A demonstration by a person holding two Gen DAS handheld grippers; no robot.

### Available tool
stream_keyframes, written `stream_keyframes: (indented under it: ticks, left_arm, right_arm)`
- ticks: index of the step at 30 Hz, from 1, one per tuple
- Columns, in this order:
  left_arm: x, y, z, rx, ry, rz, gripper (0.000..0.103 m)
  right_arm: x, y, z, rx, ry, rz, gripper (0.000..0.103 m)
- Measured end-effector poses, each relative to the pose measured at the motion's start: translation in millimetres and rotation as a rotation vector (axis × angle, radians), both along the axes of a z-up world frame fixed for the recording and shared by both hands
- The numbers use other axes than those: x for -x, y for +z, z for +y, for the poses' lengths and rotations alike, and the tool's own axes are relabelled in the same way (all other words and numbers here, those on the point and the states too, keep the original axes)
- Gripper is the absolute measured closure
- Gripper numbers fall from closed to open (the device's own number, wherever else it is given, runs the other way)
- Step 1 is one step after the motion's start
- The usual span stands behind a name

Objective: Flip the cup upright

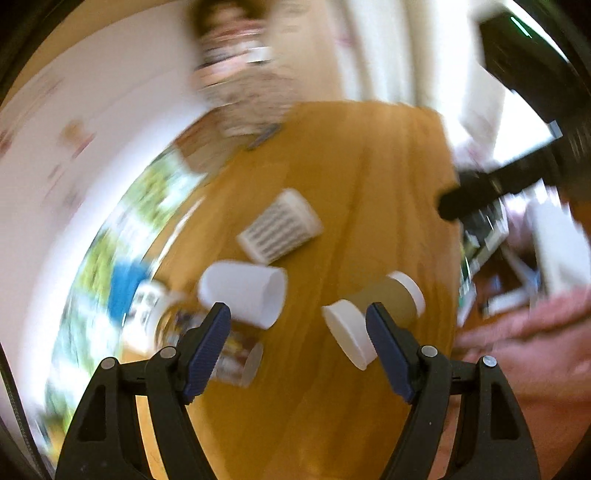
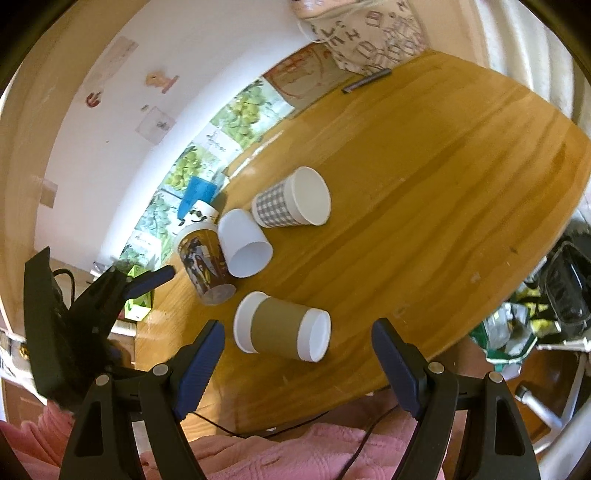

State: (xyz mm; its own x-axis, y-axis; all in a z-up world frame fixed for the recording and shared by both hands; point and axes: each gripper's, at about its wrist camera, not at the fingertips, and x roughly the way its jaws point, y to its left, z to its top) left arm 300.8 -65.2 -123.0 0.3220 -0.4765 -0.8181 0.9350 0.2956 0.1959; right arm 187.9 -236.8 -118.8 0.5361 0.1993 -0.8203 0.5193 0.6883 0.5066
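Several paper cups lie on their sides on the wooden table (image 2: 424, 192). A brown-sleeved cup (image 2: 282, 328) lies nearest, between and just beyond my open right gripper (image 2: 297, 338). Beyond it lie a plain white cup (image 2: 243, 249), a checked cup (image 2: 291, 201) and a picture-printed cup (image 2: 203, 264). The left wrist view is blurred: my open, empty left gripper (image 1: 298, 321) hovers above the table, with the white cup (image 1: 243, 293) by its left finger, the brown cup (image 1: 373, 314) by its right finger and the checked cup (image 1: 280, 227) beyond. The left gripper (image 2: 147, 282) also shows in the right view.
A blue cup (image 2: 195, 194) and a patterned mug (image 2: 201, 216) sit at the table's far left edge near picture tiles. A pen (image 2: 365, 81) and a printed bag (image 2: 373, 33) lie at the far end. A pink sleeve (image 2: 295, 454) is below; clutter (image 2: 524, 325) lies right of the table.
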Motion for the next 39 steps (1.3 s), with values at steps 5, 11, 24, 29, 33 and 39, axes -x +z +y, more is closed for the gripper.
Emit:
stream_keyframes:
  ticks: [5,11,24,29,33,39]
  left_arm:
    - [-10.8,20.2,33.8,0.142,0.349,0.106,0.024]
    - [-14.6,40.6,69.5,0.326,0.663,0.221,0.024]
    - [28.1,64.6,118.0,0.526,1.047,0.289,0.019]
    - [46.2,65.8,127.7,0.526,1.111,0.241,0.019]
    - [58.6,58.6,133.9,0.515,1.144,0.255,0.019]
    - [78.6,49.1,144.1,0.524,1.189,0.287,0.019]
  right_arm:
    - [-12.4,7.2,1.2,0.03,0.068,-0.046,0.021]
    - [-33.6,18.9,11.9,0.109,0.213,-0.09,0.021]
    - [-66.6,30.1,65.7,0.337,0.631,-0.171,0.021]
    - [-63.6,16.4,90.9,0.467,0.803,-0.166,0.021]
    - [-59.3,2.5,103.9,0.509,0.897,-0.164,0.021]
    - [-60.5,-21.8,116.7,0.544,0.995,-0.126,0.021]
